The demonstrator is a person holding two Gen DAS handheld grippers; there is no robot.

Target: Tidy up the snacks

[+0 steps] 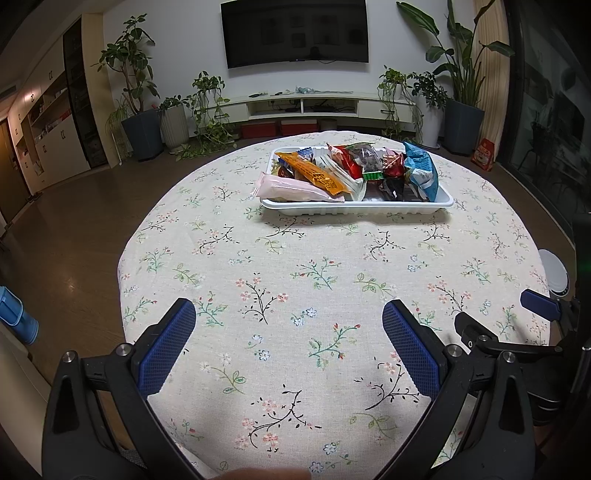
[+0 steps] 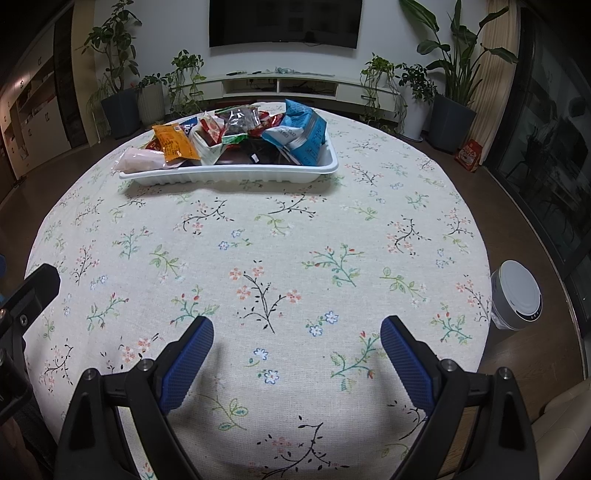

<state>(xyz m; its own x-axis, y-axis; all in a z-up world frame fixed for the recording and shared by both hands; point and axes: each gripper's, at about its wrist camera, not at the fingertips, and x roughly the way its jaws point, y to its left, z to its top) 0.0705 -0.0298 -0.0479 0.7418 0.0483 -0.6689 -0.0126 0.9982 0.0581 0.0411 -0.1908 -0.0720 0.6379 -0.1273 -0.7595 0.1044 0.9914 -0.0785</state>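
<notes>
A white plastic tray sits on the far half of the round table, piled with snack packets. Among them are an orange packet, a pink packet and a blue-and-white bag. My left gripper hovers open over the near part of the table, nothing between its blue pads. My right gripper is open too, empty, well short of the tray. The right gripper's fingertip shows at the right edge of the left wrist view.
A floral tablecloth covers the table. A white round bin stands on the floor at the right. Potted plants, a low TV cabinet and a wall TV are behind. A blue object stands at the left.
</notes>
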